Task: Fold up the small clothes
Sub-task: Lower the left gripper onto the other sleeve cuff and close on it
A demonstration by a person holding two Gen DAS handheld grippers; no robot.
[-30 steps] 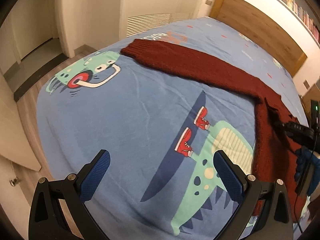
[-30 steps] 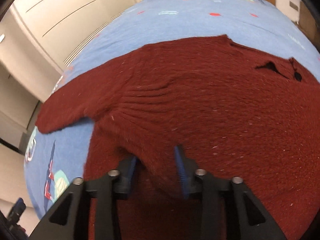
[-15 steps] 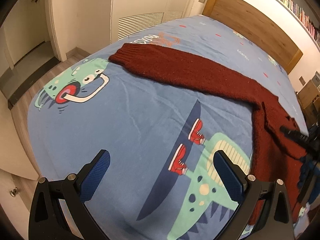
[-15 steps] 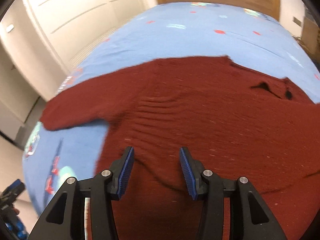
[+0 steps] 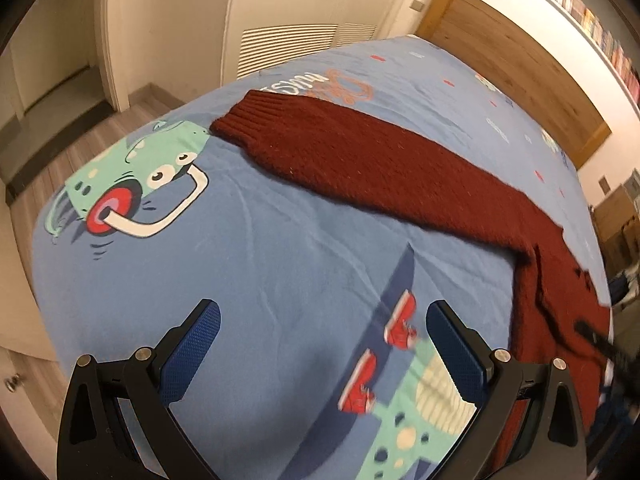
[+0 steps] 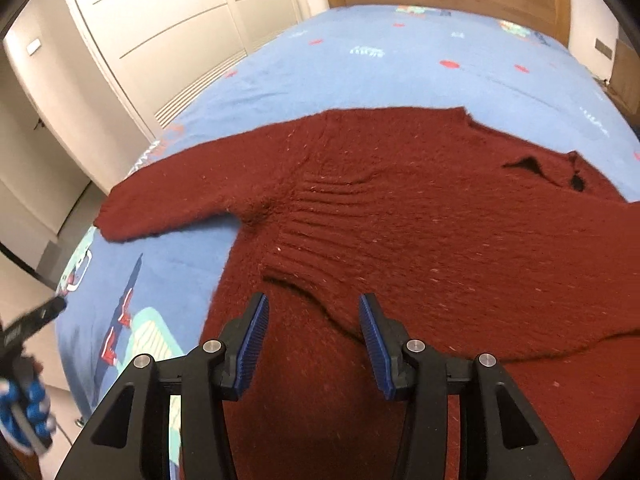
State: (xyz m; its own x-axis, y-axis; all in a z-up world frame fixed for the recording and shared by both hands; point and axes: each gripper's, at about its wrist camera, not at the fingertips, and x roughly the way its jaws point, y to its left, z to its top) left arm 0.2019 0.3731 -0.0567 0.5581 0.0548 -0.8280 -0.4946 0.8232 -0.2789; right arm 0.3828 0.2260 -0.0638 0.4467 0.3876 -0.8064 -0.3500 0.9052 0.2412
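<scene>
The bedsheet (image 5: 280, 248) carries printed lettering, but none of it can be read for certain. In the left wrist view, orange and pale letters (image 5: 344, 86) sit upside down just beyond the sleeve's cuff, too warped to spell out. In the right wrist view, small white words (image 6: 366, 52) and further marks (image 6: 596, 118) stand on the blue cloth, blurred beyond reading. The book spines on the wall shelf (image 5: 592, 24) are too small to make out.

Sweater (image 6: 420, 220) hem perhaps beyond frame
</scene>
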